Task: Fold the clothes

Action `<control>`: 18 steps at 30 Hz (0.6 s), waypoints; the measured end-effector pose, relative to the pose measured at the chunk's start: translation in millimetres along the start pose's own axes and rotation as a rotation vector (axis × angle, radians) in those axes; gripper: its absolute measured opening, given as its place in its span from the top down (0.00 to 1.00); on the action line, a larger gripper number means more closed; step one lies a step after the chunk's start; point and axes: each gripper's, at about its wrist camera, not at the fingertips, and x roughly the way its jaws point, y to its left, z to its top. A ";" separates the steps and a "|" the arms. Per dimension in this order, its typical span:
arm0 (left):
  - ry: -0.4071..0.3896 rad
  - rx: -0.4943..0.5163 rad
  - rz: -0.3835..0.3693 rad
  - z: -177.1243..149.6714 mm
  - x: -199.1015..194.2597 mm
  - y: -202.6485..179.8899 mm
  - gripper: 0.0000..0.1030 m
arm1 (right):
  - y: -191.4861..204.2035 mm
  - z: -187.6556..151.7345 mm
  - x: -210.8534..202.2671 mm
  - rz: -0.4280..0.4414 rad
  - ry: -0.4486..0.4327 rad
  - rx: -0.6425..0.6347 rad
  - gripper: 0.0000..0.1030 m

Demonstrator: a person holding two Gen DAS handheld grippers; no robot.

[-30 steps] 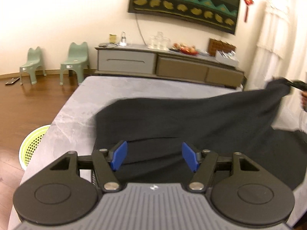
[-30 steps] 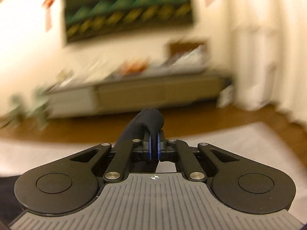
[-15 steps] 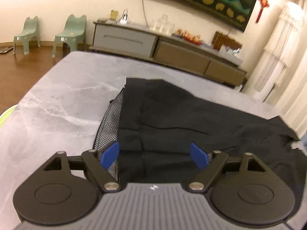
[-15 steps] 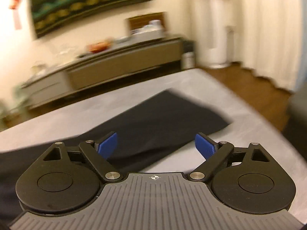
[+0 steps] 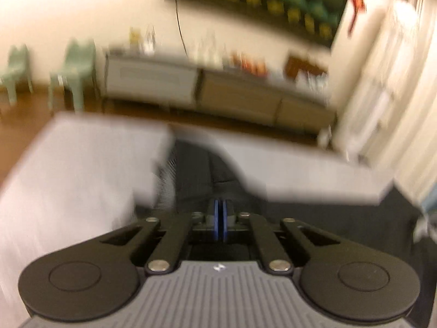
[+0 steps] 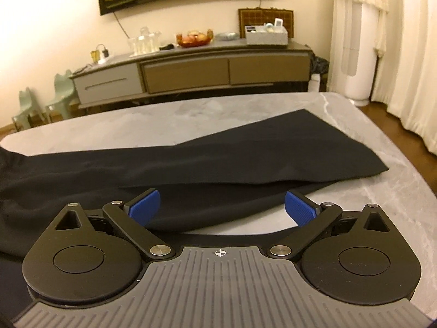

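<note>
A black garment (image 6: 245,153), long like a pair of trousers, lies spread across the grey marble table (image 6: 355,205). One folded end reaches to the right. My right gripper (image 6: 221,199) hovers low over the near edge of the cloth. Its jaws are opening wide and the blue pads press on nothing. The left wrist view is blurred by motion. There my left gripper (image 5: 220,213) has its blue pads together at the edge of the black garment (image 5: 196,169), where a strip of mesh lining shows. The cloth bunches right at the fingertips.
A long low sideboard (image 6: 191,71) with glasses, a fruit bowl and a box stands against the far wall. Two small green chairs (image 6: 60,93) stand to its left, pale curtains (image 6: 404,54) hang on the right. The table's rounded right edge drops to a wooden floor.
My right gripper has let go of the garment's end, opened wide and sunk toward the table. My left gripper has snapped from wide open to closed while moving fast.
</note>
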 end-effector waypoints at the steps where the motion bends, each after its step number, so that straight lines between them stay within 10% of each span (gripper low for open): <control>1: -0.047 -0.016 0.025 16.7 -0.2 4.6 0.98 | -1.1 -0.1 3.2 -0.007 0.004 0.001 0.03; 3: -0.079 -0.100 0.158 39.4 16.7 22.2 0.96 | -3.4 -0.8 11.1 -0.020 0.022 0.005 0.03; 7: 0.166 -0.059 0.354 21.2 54.3 30.6 0.63 | -4.2 -0.8 17.3 -0.034 0.049 -0.011 0.03; 13: 0.154 0.100 0.162 -72.6 -62.5 2.5 0.29 | 5.9 5.9 -5.7 0.015 -0.007 -0.090 0.02; 18: 0.217 0.166 0.155 -160.0 -155.4 -3.0 0.13 | 11.5 6.8 -25.0 0.026 -0.046 -0.145 0.02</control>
